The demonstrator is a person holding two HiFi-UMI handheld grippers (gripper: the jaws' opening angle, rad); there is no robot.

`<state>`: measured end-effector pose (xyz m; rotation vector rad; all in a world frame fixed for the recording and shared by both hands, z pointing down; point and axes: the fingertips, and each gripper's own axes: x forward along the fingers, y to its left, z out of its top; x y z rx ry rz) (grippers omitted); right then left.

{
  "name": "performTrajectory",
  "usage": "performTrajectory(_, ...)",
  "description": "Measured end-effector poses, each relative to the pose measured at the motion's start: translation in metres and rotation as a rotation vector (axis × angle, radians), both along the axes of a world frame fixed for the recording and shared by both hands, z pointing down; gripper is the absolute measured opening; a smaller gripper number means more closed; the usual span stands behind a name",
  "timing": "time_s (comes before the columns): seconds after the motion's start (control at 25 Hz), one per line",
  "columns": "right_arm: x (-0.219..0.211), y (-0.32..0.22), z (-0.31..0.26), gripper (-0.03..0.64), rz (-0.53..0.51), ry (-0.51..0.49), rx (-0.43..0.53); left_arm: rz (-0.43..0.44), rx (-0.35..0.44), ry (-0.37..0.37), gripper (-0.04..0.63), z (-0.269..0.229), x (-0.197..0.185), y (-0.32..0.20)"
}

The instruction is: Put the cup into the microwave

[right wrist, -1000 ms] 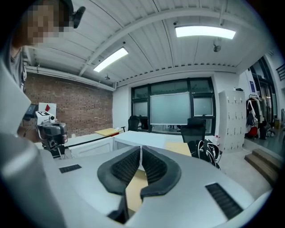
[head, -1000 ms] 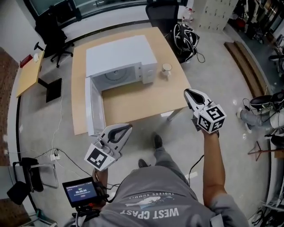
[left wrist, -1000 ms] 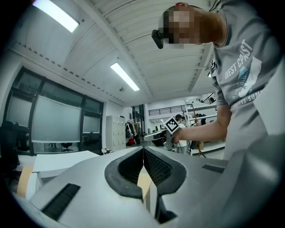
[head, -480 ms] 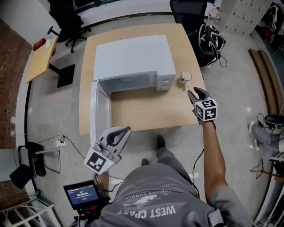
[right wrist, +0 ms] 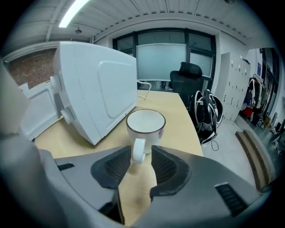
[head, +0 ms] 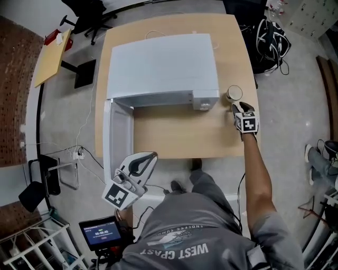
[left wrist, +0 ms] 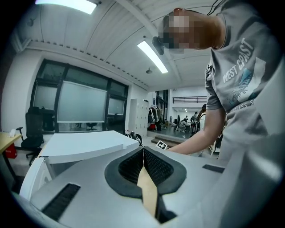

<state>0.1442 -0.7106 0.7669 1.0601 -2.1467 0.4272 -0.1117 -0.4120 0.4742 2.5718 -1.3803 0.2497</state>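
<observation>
A white cup with a dark rim stands on the wooden table, just right of the white microwave. The microwave's door hangs open at the left. My right gripper reaches the cup from the near side. In the right gripper view its jaws stand open with the cup's handle between the pads, and the cup body lies just beyond. My left gripper hangs off the table's near edge, its jaws shut with nothing in them.
Office chairs and a black bag with cables stand beyond the table. A small side desk is at the far left. A monitor on a stand sits by the person's left leg.
My right gripper has come down and forward from off the table to the cup's handle. My left gripper has kept near the table's front edge.
</observation>
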Motion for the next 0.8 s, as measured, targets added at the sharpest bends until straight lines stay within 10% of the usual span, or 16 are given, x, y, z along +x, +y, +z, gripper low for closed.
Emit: performTrajectory(0.8,-0.006,0.037,-0.014,0.072,0.037,-0.083,0.053,0.004,0.001,0.017,0.021,0.005,-0.002,0.009)
